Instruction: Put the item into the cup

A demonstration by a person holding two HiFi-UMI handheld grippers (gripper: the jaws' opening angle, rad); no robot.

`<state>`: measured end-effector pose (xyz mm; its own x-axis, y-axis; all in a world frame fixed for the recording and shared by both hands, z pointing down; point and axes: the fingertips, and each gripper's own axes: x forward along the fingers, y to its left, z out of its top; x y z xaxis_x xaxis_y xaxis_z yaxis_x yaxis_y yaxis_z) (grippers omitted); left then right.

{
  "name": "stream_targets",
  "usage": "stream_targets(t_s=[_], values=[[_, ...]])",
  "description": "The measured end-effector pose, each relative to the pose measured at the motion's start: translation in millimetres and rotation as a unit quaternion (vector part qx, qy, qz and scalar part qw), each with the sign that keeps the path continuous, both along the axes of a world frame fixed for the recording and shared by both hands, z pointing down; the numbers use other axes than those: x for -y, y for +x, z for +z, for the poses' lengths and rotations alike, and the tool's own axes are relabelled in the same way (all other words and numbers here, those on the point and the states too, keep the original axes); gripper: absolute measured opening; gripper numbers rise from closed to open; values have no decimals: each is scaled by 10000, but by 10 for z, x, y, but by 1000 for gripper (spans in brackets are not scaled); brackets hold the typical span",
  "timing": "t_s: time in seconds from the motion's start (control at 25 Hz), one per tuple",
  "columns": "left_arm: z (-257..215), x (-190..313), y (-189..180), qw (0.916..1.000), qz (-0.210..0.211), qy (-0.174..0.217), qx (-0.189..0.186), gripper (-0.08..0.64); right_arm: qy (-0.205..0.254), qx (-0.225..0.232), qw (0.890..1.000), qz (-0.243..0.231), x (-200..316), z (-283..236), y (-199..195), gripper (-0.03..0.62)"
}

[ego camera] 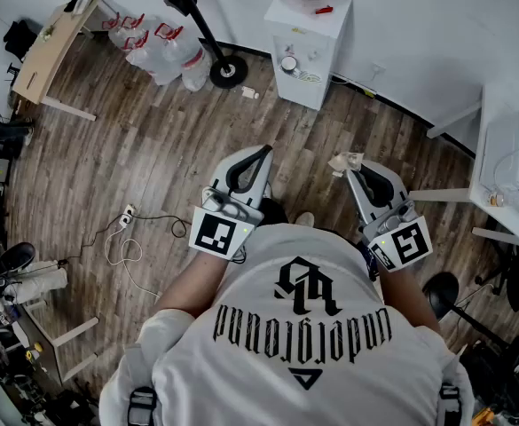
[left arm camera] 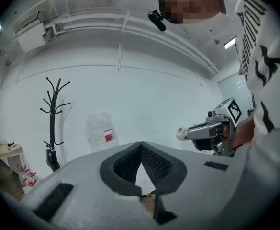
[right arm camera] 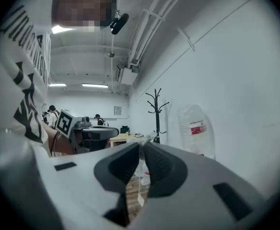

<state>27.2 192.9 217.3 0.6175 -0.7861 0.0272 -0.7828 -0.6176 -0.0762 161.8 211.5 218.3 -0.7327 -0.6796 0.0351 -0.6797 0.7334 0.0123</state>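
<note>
My right gripper [ego camera: 349, 172] is held at chest height above the wooden floor, shut on a small pale crumpled packet [ego camera: 346, 161] that sticks out past its tips. In the right gripper view the packet's edge [right arm camera: 148, 137] shows at the tips of the right gripper [right arm camera: 142, 145], and a small white tag [right arm camera: 140, 200] hangs below the jaws. The left gripper view shows the same packet [left arm camera: 181, 134] from the side. My left gripper [ego camera: 264, 153] [left arm camera: 140, 145] is level beside it, shut with nothing in it. I cannot make out a cup in any view.
A white water dispenser [ego camera: 308, 38] stands against the far wall, with bagged water bottles [ego camera: 157, 47] and a coat stand's base [ego camera: 228, 69] to its left. A white table [ego camera: 507, 176] is at the right and a wooden desk [ego camera: 51, 47] at far left. A power strip and cable [ego camera: 126, 229] lie on the floor.
</note>
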Motion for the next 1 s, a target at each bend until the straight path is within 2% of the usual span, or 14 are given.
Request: stream_targets(t_s=[0.48, 1.0], values=[[38, 197, -152, 10000, 5, -71, -46, 6, -25, 31, 10000, 51, 194, -12, -138, 46], [129, 833, -714, 9998, 69, -122, -126, 6, -86, 31, 9998, 175, 788, 16, -614, 48]])
